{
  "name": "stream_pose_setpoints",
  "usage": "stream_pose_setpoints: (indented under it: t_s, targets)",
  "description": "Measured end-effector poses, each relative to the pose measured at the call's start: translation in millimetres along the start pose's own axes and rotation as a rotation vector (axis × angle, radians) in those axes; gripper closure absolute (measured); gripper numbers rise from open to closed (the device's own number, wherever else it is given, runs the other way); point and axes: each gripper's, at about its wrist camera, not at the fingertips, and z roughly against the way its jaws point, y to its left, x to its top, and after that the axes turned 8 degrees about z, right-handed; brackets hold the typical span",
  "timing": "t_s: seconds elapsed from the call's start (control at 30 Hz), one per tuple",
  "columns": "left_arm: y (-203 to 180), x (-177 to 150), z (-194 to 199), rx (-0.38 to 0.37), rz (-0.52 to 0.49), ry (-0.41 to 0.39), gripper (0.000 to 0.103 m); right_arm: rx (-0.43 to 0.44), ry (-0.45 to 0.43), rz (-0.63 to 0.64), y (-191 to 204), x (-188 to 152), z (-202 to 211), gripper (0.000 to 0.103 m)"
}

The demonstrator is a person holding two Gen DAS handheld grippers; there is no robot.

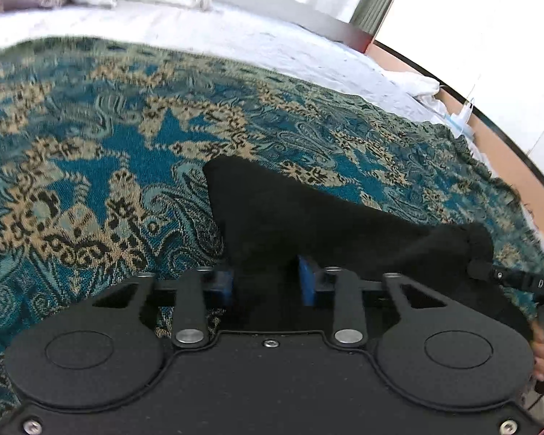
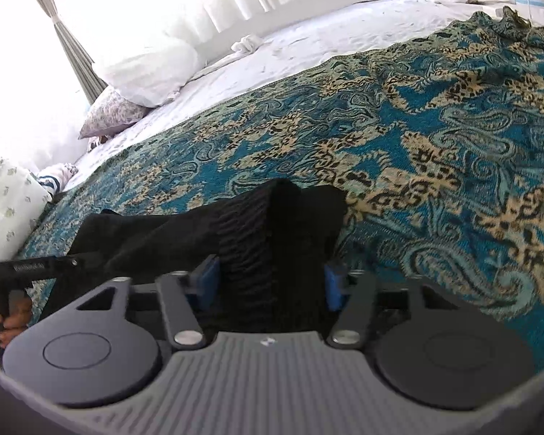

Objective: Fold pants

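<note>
The left gripper (image 1: 268,282) is clenched on the black pants (image 1: 308,224); the right gripper (image 2: 272,282), half open, holds their ribbed fabric at lower centre.

Black pants (image 1: 308,224) on teal-and-tan paisley blanket (image 1: 108,145).

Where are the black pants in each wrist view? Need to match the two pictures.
Left wrist view: black pants lower centre, running right from between the left claw's blue pads.
Right wrist view: black pants lower centre, running left from between the right claw's blue pads.
Shared landmark: the teal patterned bedspread under the pants.
</note>
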Motion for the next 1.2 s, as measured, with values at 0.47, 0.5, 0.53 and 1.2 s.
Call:
stream_pose_setpoints:
  t_s: [0.47, 0.5, 0.53, 1.2]
  targets:
    - [-5.6, 6.0, 44.5, 0.165, -0.104, -0.146, 0.092, -0.057, -0.050, -0.036, 59.9, 6.3, -18.5, 0.073]
    - [-1.3, 10.0, 47.5, 0.173, -0.099, -0.157, 0.092, -0.056, -0.050, -0.030, 64.6, 9.8, -22.7, 0.073]
    - [3.8, 15.3, 50.4, 0.181, -0.090, -0.166, 0.092, -0.053, -0.050, -0.025, 70.4, 13.3, -27.9, 0.074]
    - [66.9, 83.1, 0.4, 0.398, -0.057, -0.161, 0.084, -0.093, -0.035, 0.054, 122.6, 54.7, -124.0, 0.065]
